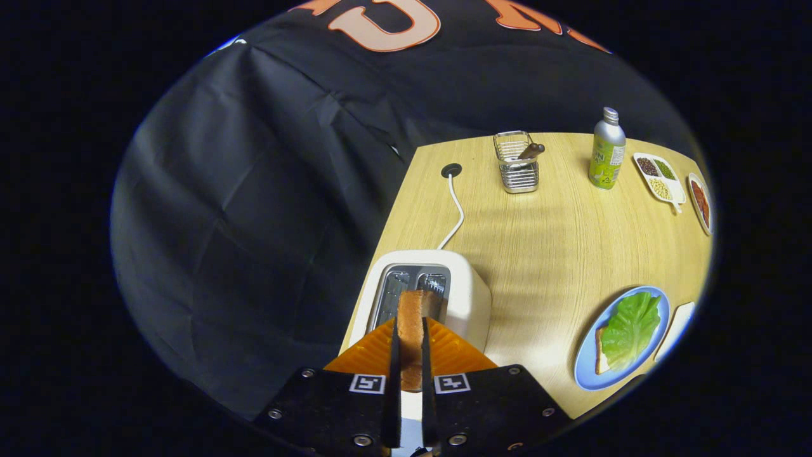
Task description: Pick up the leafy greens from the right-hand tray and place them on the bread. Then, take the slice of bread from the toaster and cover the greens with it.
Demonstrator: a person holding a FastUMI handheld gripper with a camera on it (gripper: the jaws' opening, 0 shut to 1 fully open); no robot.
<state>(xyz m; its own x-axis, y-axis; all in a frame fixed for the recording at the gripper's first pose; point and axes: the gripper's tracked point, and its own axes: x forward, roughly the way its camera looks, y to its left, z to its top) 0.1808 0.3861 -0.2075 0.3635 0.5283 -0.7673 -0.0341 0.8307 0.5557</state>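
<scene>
Wooden counter (545,254): gripper (410,346) clamps bread slice (412,336) edge-on above toaster (463,298) (both fingers pressing); leafy greens (631,330) cover bread on blue plate (587,368).

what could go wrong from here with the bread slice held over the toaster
The gripper pinches the bread slice by its thin faces, so it may crumble or slip back into the toaster. The leafy greens lie loose on the blue plate; a tilted drop could push them off the lower bread.
</scene>
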